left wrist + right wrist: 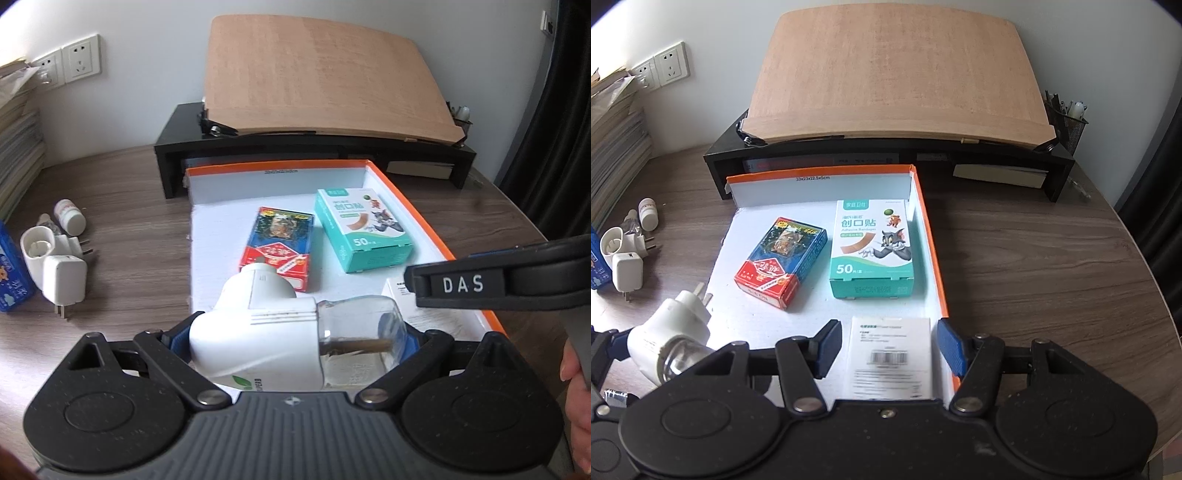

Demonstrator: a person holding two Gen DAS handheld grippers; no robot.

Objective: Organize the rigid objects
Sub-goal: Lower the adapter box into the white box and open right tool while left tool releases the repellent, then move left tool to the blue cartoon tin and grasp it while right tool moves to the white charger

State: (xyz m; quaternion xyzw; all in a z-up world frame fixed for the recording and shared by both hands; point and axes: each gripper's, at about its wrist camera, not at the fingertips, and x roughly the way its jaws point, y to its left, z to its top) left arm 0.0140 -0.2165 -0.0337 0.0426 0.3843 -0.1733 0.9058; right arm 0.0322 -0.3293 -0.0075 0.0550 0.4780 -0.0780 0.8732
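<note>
Room: a white wall [713, 92] behind, with two wall sockets [661, 68] at the left and a dark curtain [565, 110] at the right.
Table: one dark wood-grain table [1052, 258] carries everything.
Board: one large tan wooden board [897, 74] leans on one black shelf riser [1056, 166] at the back of the table.
Paper stack: one pile of papers [613, 147] against the left wall.
Tray: one shallow white box with an orange rim [932, 240] lies in the middle of the table.
Boxes in the tray: two, a red and blue card box [781, 260] and a teal plaster box [873, 247], side by side and apart; one printed white leaflet [890, 358] lies in front of them.
Plug-in vaporizers: two, one with a clear bottle [280, 339] held over the near left edge of the tray, one [37, 251] lying left of the tray.
Small items at left: one white charger [64, 280], one small white bottle [70, 218], one blue pack [11, 280] at the frame's edge.
Pen cup: one black mesh cup [1069, 125] on the riser's right end.
Left gripper [291, 341]: clamped on the vaporizer, white body at one pad, bottle at the other.
Right gripper [890, 349]: jaws spread wide, pads clear of the leaflet between them, holding nothing.
</note>
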